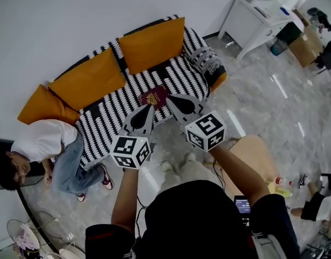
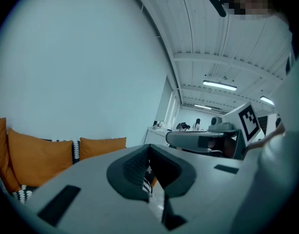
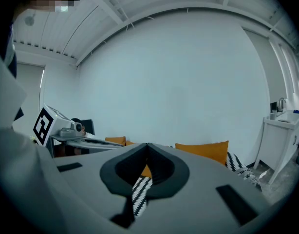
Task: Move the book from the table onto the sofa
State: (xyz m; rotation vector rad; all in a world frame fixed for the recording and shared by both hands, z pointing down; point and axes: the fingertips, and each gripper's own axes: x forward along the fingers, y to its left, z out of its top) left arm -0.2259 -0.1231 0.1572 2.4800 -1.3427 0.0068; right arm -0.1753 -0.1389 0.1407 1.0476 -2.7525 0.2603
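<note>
1. My left gripper point(image 1: 149, 108) is clenched, with nothing in it.
2. My right gripper point(image 1: 169, 97) is clenched too, and empty.
3. The maroon book point(image 1: 154, 97) lies on the striped sofa point(image 1: 101, 122) seat, near both tips.

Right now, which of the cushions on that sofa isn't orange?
The patterned black-and-white cushion at the right end of the sofa in the head view, beside the large orange back cushion. All the others are plain orange.
</note>
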